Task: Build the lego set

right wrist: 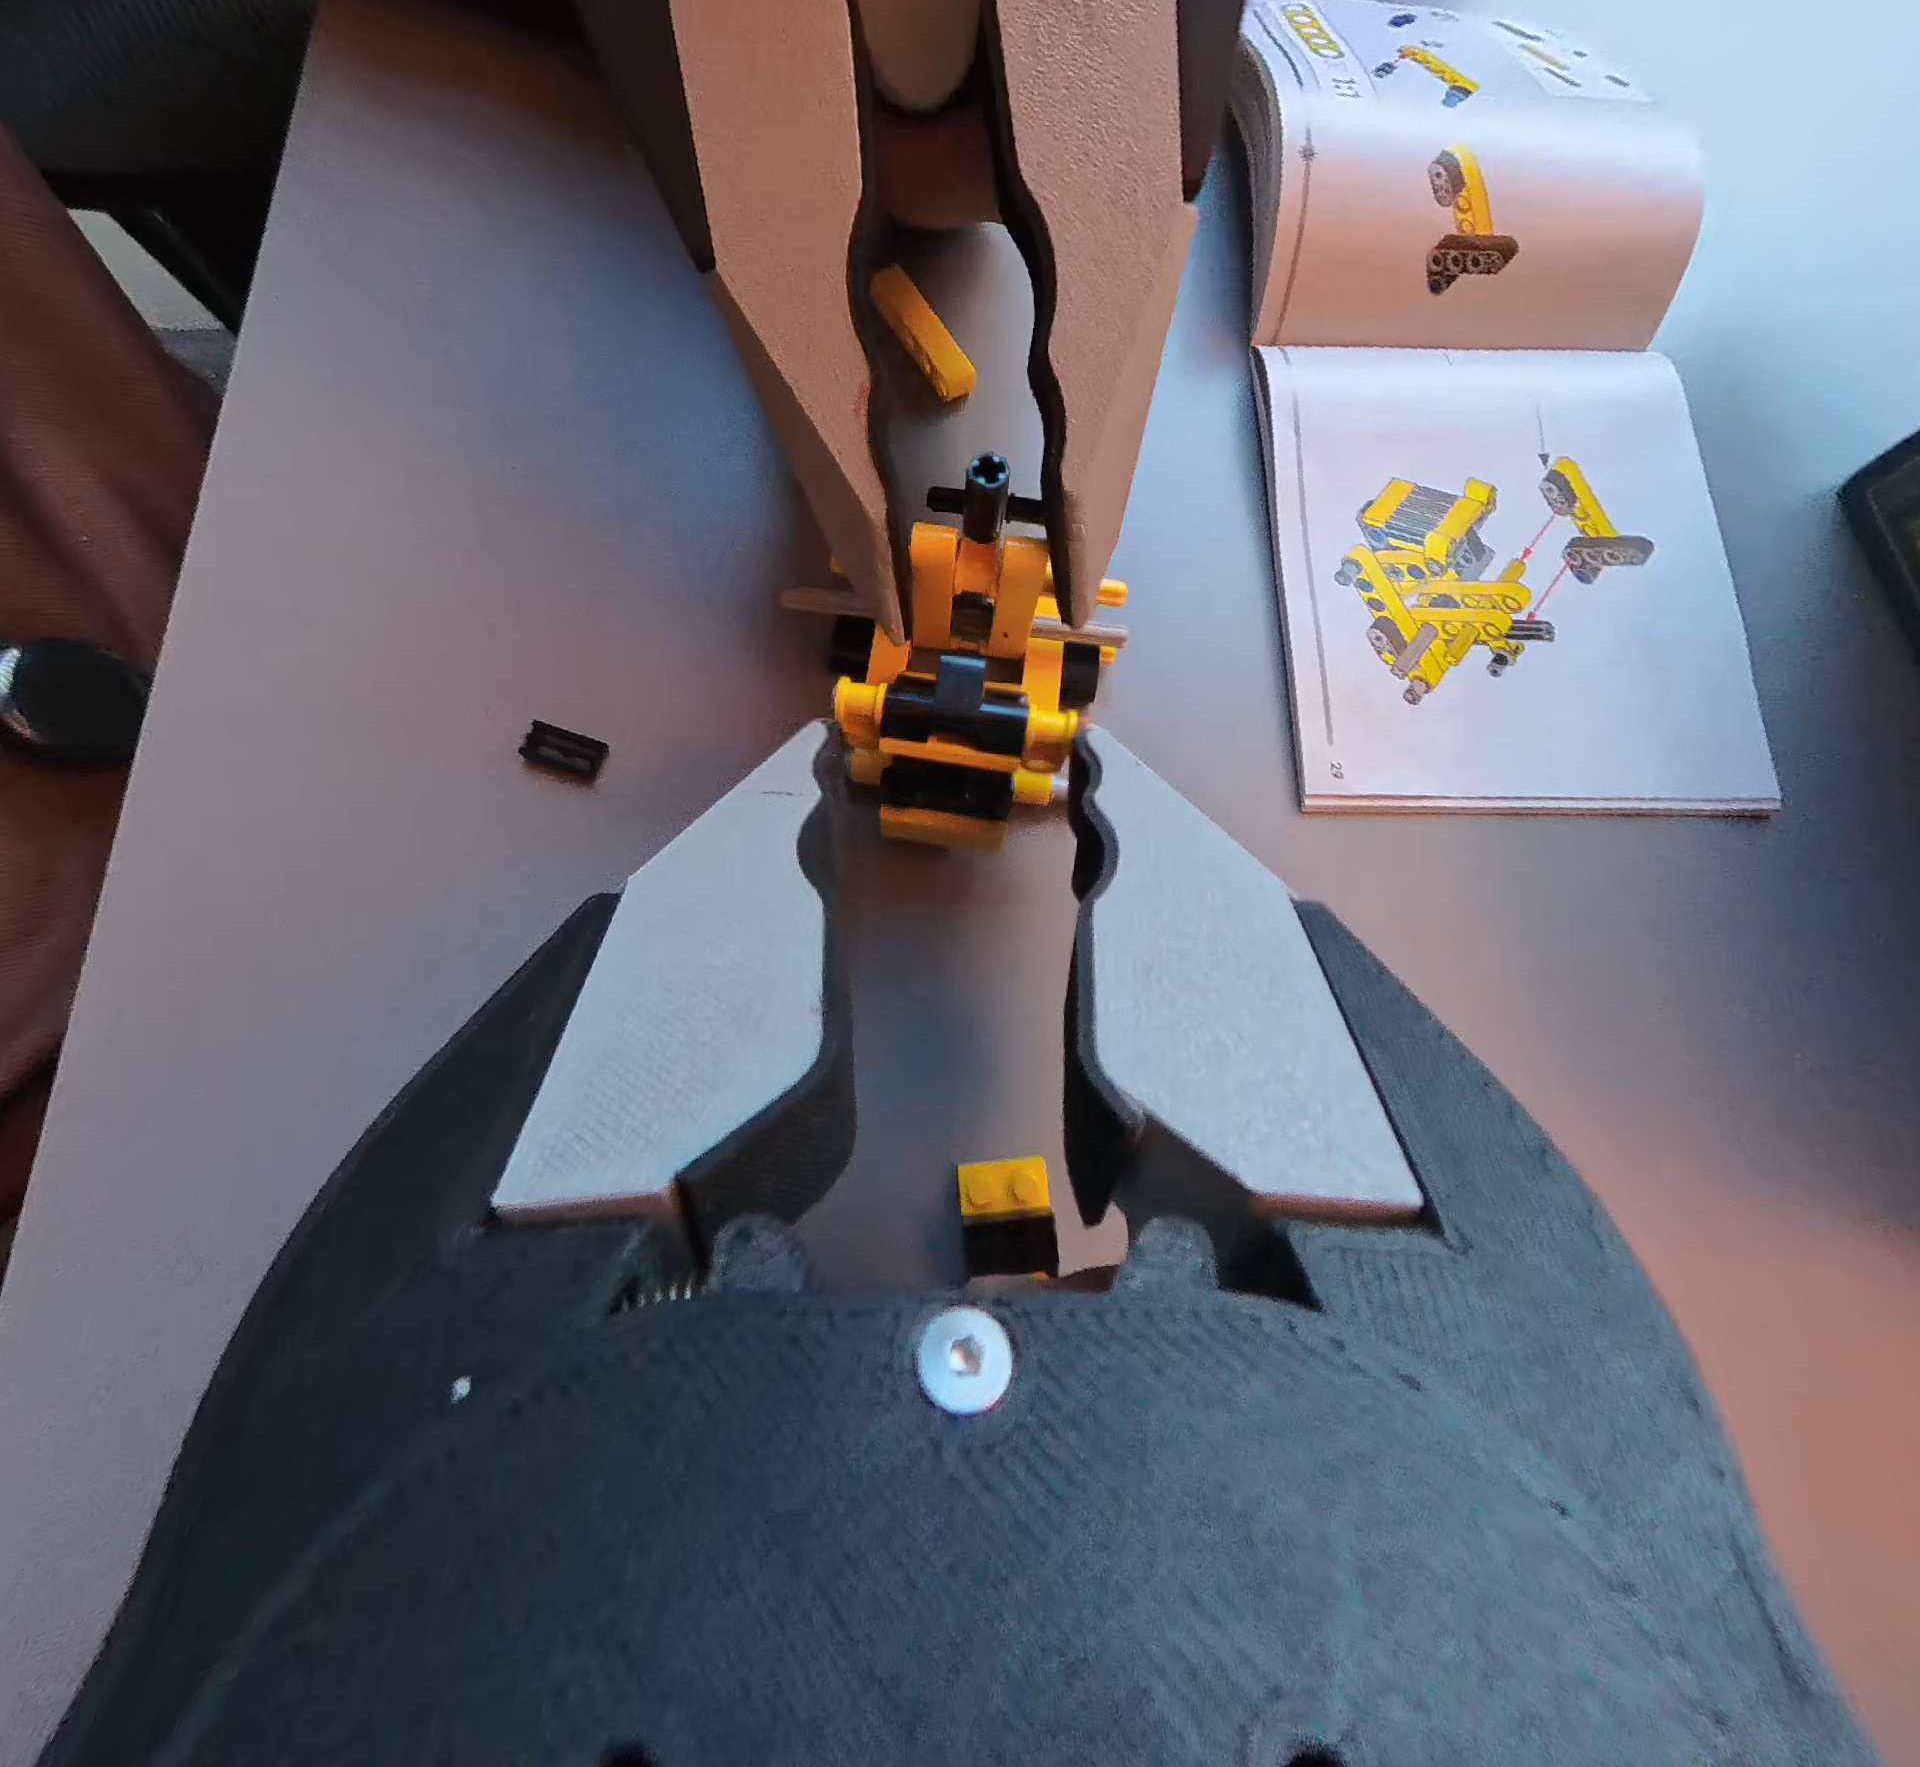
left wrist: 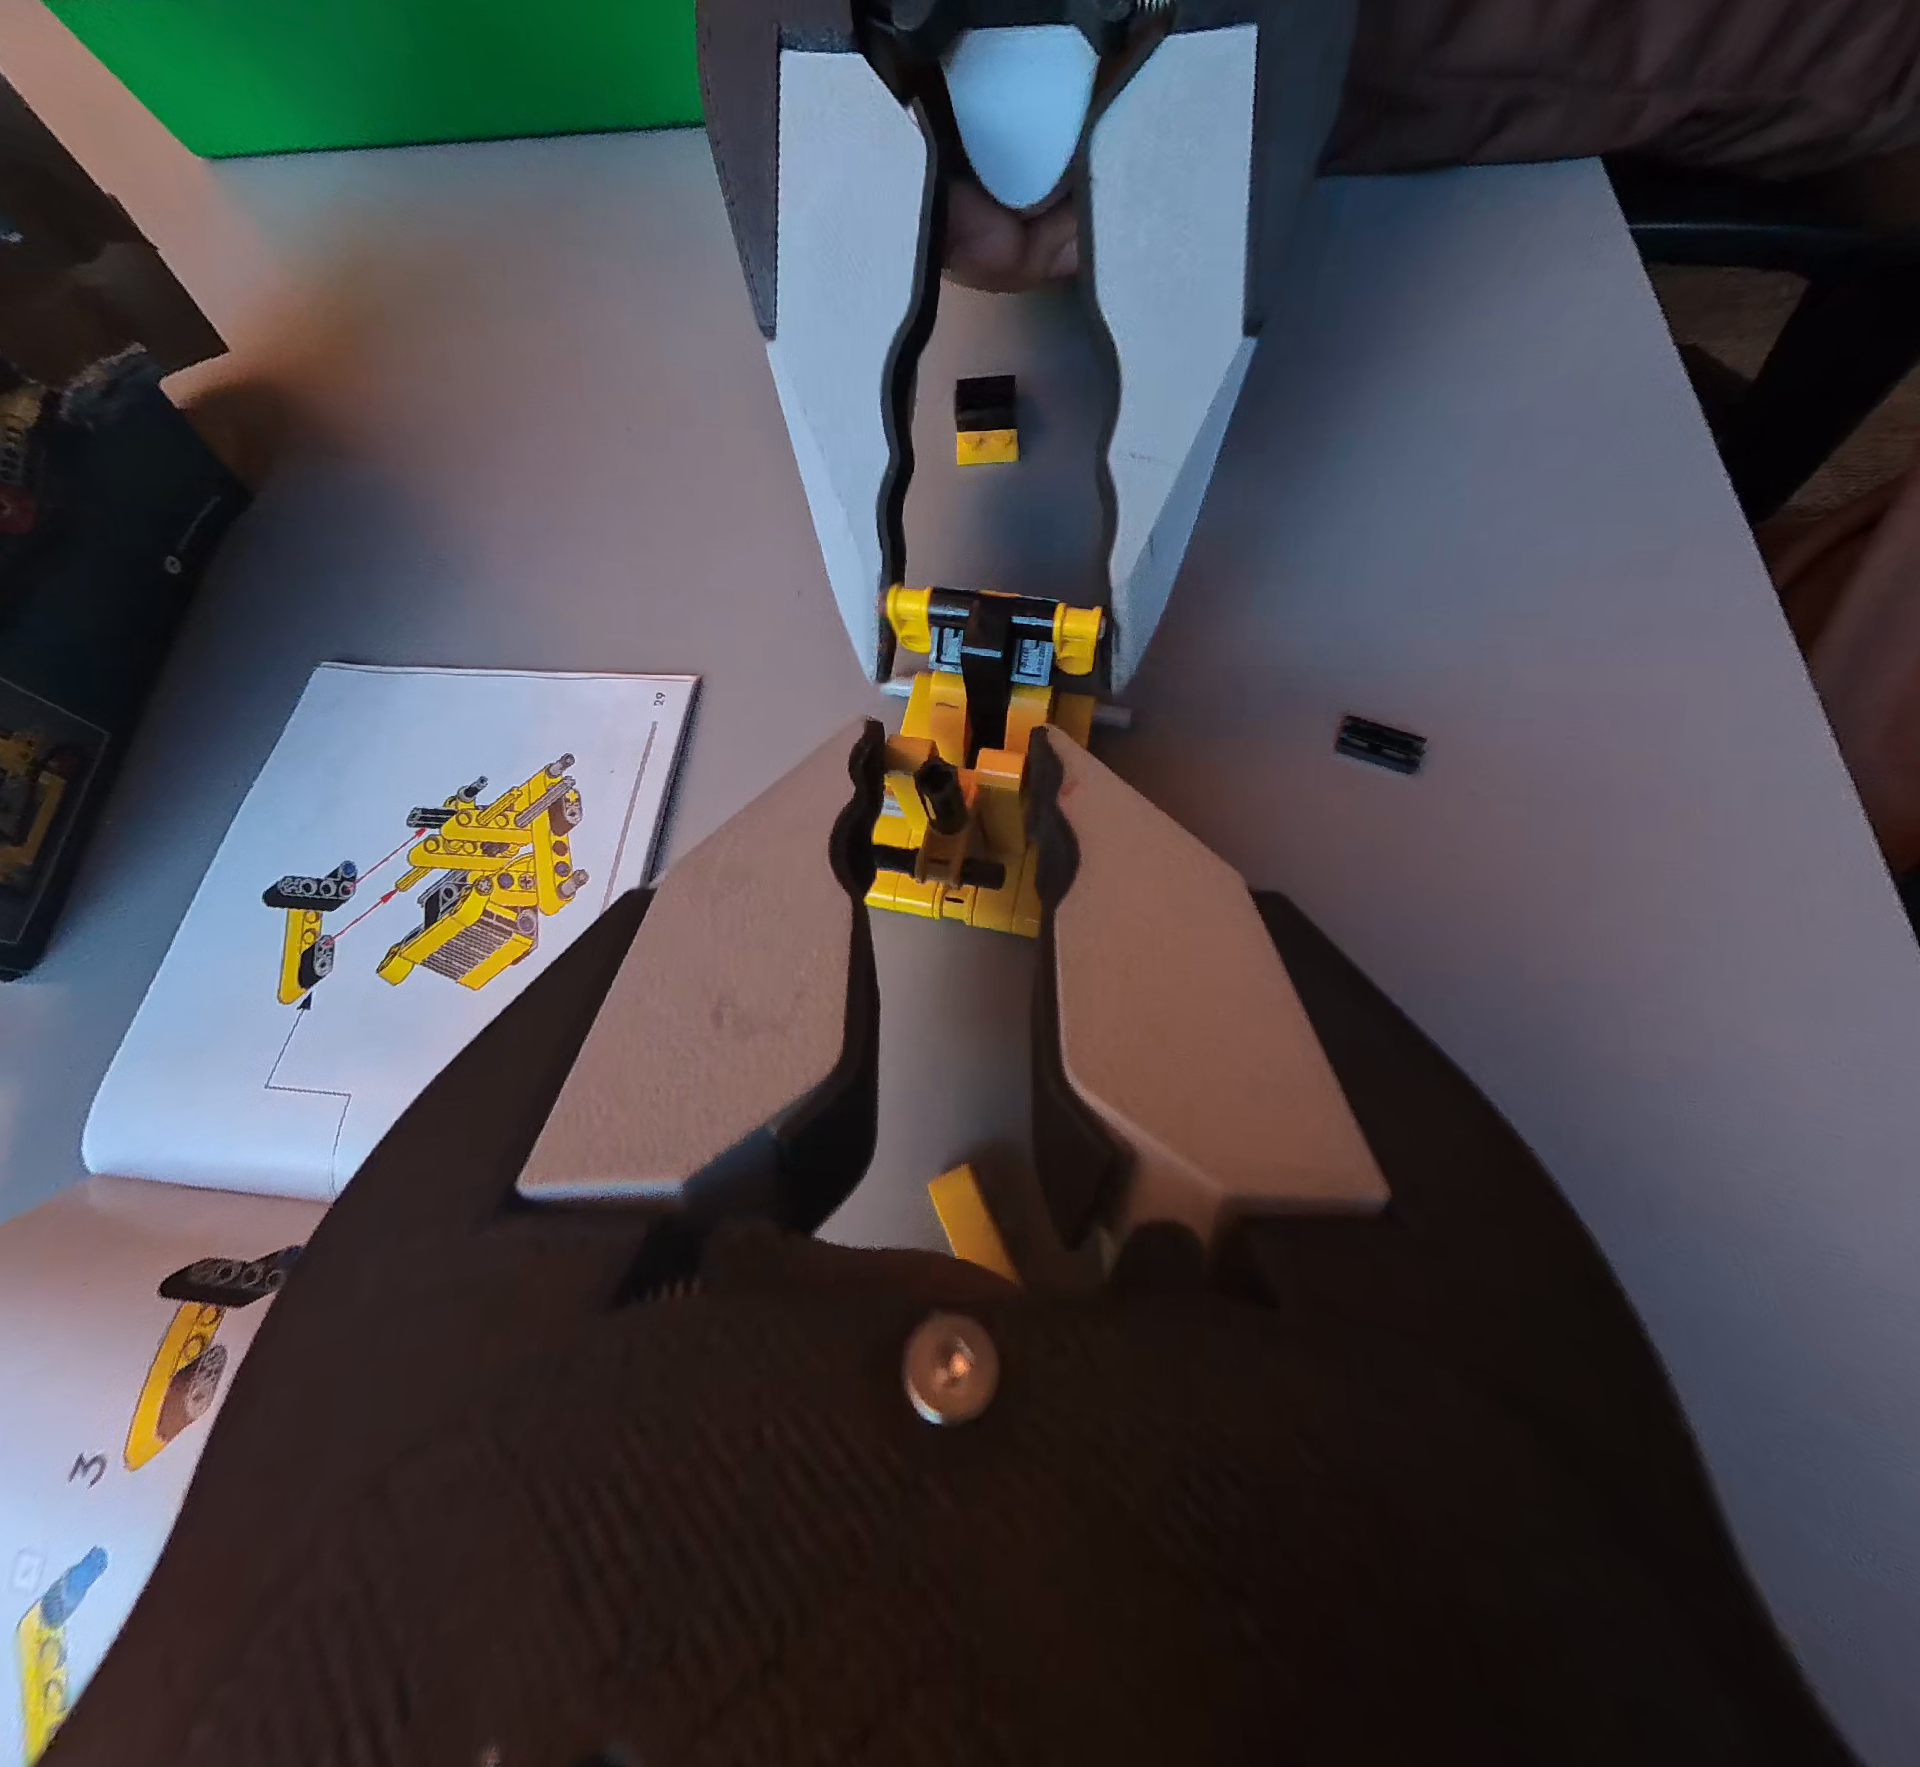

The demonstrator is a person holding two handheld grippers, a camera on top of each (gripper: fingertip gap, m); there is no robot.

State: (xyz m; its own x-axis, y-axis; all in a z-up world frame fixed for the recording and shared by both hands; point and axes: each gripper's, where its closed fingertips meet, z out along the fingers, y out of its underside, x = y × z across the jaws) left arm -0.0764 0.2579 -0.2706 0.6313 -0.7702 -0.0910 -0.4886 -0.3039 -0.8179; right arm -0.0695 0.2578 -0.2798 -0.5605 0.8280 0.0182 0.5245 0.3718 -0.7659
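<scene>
Half-built yellow-and-black lego model point(left wrist: 971, 761) on grey tabletop point(left wrist: 520, 418), clamped from opposite ends by left gripper point(left wrist: 951, 818) and right gripper point(right wrist: 961, 756). No containers holding anything visible.

Your left wrist camera sits just behind the left gripper point(left wrist: 951, 813), angled steeply down, close on the yellow lego model point(left wrist: 977, 761). Your right wrist camera looks from the opposite side of the model point(right wrist: 961, 678), behind the right gripper point(right wrist: 951, 772), equally near and steep. The two views face each other. Both share the model, the opposing gripper beyond it, the open instruction booklet point(left wrist: 416, 907) point(right wrist: 1507, 574) beside the model, and the grey table point(left wrist: 1455, 574) point(right wrist: 468, 470)
</scene>
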